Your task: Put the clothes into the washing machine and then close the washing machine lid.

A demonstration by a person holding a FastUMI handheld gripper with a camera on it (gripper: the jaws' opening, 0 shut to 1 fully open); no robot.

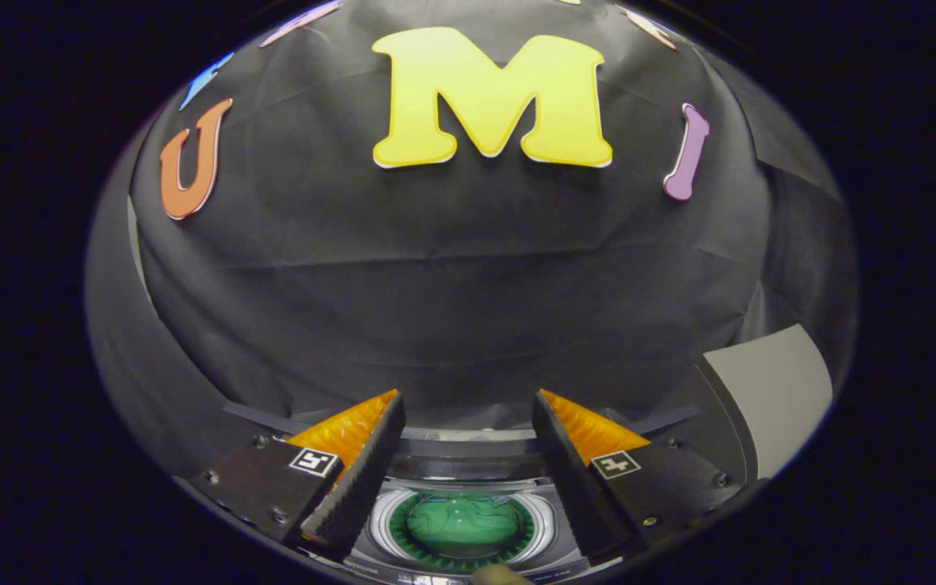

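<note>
My gripper (468,410) is open, its two fingers spread wide with nothing between them. Below and between the fingers sits the top of the washing machine (468,459), seen from above. Its round drum opening has a pale ring around it, and green clothes (461,524) lie inside the drum. The fingers hover above the machine's rim, apart from the clothes. The machine's lid is not clear to me from here; a dark curved band runs behind the opening.
A grey flat panel (769,398) stands to the right of the machine, beyond the right finger. The black booth wall rises close behind the machine.
</note>
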